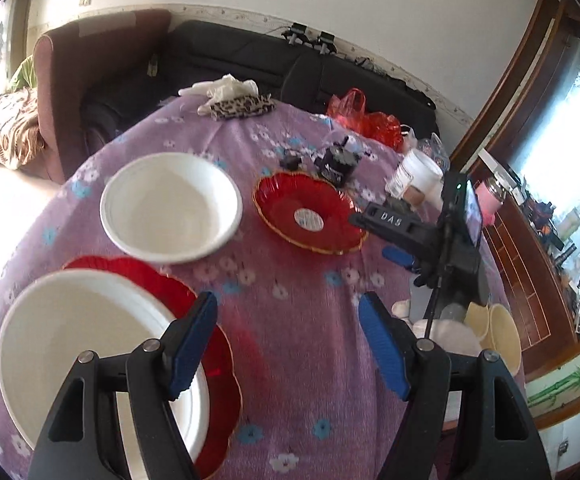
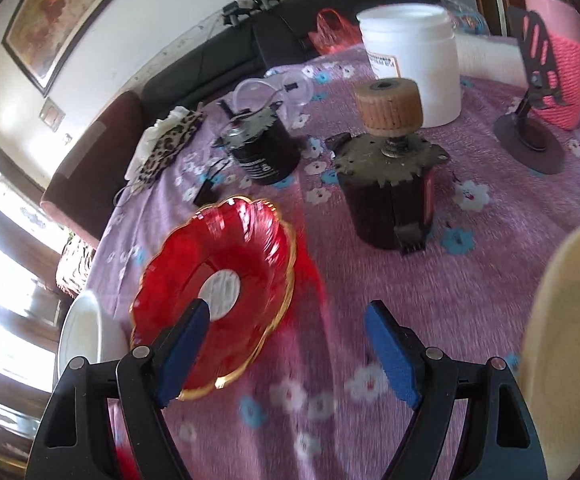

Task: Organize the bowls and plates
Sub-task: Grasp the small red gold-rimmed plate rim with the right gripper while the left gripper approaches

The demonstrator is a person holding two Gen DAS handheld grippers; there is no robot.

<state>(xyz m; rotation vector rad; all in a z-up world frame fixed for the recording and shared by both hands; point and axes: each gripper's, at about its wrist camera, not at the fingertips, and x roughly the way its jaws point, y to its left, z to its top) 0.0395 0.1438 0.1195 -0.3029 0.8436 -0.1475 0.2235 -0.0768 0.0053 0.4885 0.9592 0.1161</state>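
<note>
scalloped glossy red plate (image 2: 218, 288) | smooth round white bowl (image 1: 170, 206)

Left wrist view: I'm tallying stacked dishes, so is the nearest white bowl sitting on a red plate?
Yes, the nearest white bowl rests on a red scalloped plate showing around its rim.

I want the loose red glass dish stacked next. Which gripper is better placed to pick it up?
Probably the right gripper: open and empty, its finger already over the red glass dish. The left gripper, also open, hovers by the white bowl.
</note>
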